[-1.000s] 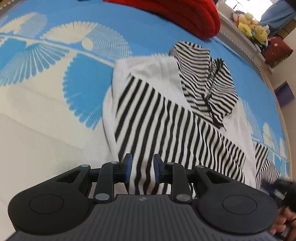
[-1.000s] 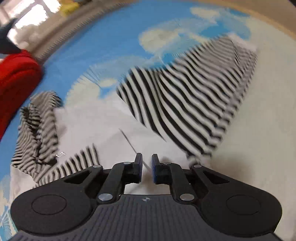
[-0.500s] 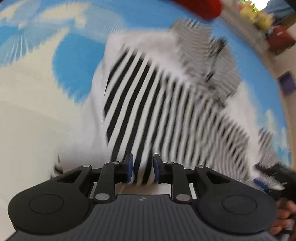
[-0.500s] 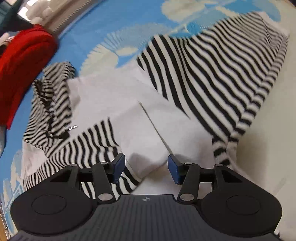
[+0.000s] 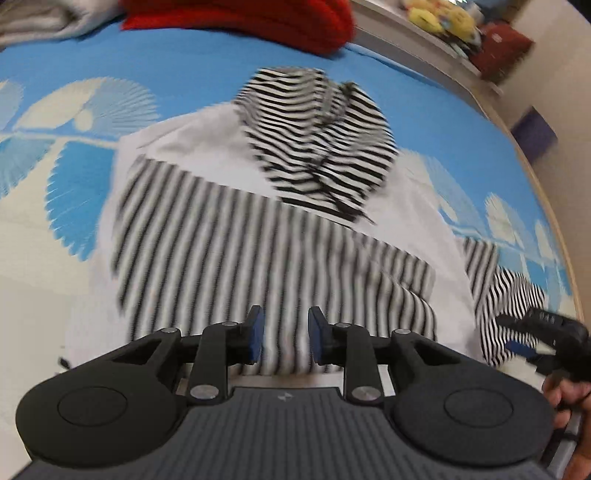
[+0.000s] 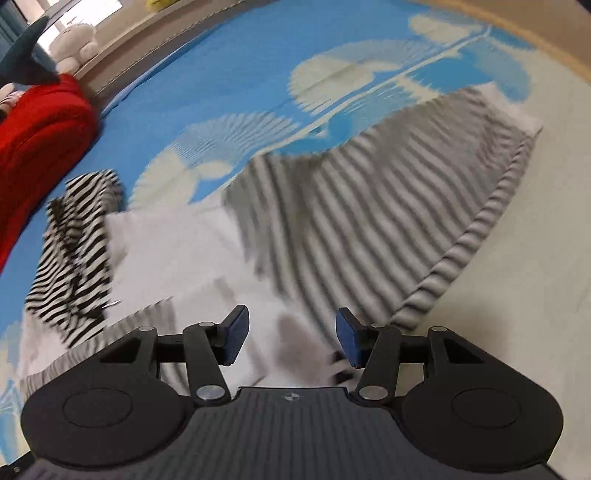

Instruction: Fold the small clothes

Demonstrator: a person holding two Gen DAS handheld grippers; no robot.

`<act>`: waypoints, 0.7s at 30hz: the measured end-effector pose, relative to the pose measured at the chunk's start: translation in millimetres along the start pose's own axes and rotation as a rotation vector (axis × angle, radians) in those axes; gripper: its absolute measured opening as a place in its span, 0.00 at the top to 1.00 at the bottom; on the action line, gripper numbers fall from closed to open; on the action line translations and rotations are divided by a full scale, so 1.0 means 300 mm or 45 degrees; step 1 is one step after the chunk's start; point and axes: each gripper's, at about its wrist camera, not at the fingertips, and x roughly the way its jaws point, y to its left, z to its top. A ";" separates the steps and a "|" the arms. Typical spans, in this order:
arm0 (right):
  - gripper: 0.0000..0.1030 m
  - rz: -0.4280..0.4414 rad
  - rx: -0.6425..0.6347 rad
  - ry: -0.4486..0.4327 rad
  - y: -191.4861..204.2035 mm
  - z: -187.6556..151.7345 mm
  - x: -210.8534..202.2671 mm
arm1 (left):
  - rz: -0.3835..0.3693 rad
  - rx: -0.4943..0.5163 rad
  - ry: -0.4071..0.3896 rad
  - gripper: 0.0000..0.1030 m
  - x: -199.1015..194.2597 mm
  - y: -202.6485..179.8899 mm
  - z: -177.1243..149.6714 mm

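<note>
One black-and-white striped hooded top with white panels [image 5: 229, 236] lies spread on a bed covered by one blue sheet printed with cream fan-shaped leaves [image 5: 207, 70]. Its striped hood [image 5: 317, 147] points toward the far edge of the bed, and one striped sleeve [image 5: 502, 295] trails off to the right in the left wrist view.

The left gripper [image 5: 283, 332] hangs over the striped front near the hem; its jaws are opening, a narrow gap stands between the blue pads, and whether cloth is pinched there cannot be told through the blur. The right gripper [image 6: 291, 336] stands wide apart over a white panel of the top, its pads pressing on nothing.

One red knitted garment [image 5: 258, 18] is heaped at the far side, beside one grey cloth [image 5: 40, 22]. On a ledge behind sit two yellow plush toys [image 5: 439, 18] and, in the right wrist view, one white plush toy [image 6: 74, 40]. No writing can be read anywhere.
</note>
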 end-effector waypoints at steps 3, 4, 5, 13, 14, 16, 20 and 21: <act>0.48 -0.044 0.016 -0.034 -0.085 0.039 -0.013 | -0.006 0.108 -0.007 0.72 0.014 -0.105 -0.032; 0.48 -0.056 0.021 -0.042 -0.112 0.051 -0.018 | -0.002 0.147 -0.010 0.72 0.014 -0.135 -0.044; 0.48 -0.079 0.025 -0.053 -0.150 0.068 -0.022 | 0.002 0.189 -0.014 0.72 0.016 -0.164 -0.056; 0.48 -0.257 0.180 -0.112 -0.410 0.182 0.004 | 0.027 0.493 -0.039 0.67 0.028 -0.339 -0.150; 0.48 -0.282 0.222 -0.107 -0.445 0.197 0.014 | 0.028 0.498 -0.034 0.67 0.036 -0.345 -0.152; 0.47 -0.308 0.284 -0.111 -0.490 0.211 0.028 | 0.021 0.478 -0.012 0.66 0.054 -0.345 -0.149; 0.47 -0.282 0.417 -0.092 -0.572 0.233 0.064 | 0.036 0.451 0.010 0.66 0.086 -0.337 -0.134; 0.47 -0.270 0.431 -0.099 -0.585 0.238 0.068 | 0.042 0.450 0.011 0.66 0.091 -0.336 -0.131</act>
